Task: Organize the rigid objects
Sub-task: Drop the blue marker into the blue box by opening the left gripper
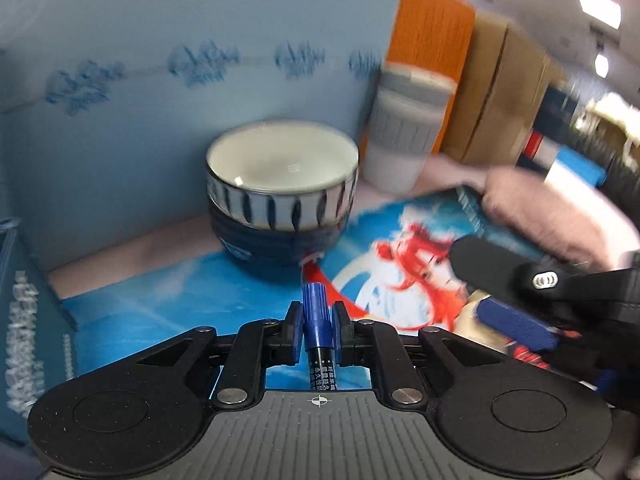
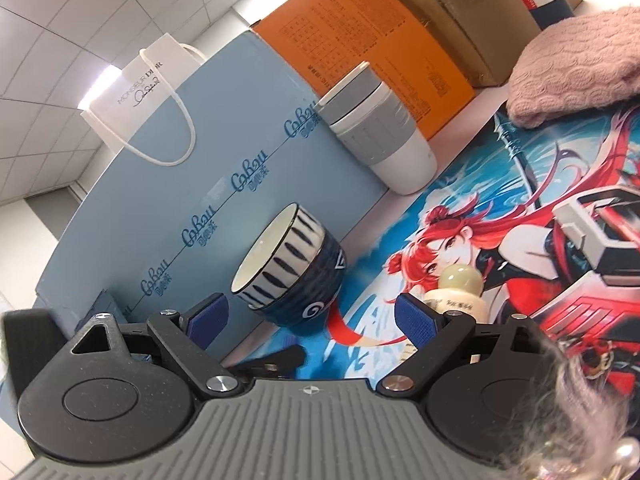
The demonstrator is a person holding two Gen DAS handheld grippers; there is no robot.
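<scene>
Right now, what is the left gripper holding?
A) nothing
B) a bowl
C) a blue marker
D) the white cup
C: in the left wrist view the left gripper has its jaws shut on the blue marker, whose cap points toward the stacked bowls.

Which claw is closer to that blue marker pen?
Left. The left claw is shut on the blue marker, gripping it between its pads. The right claw is open and empty, off to the side, facing the stacked bowls.
</scene>
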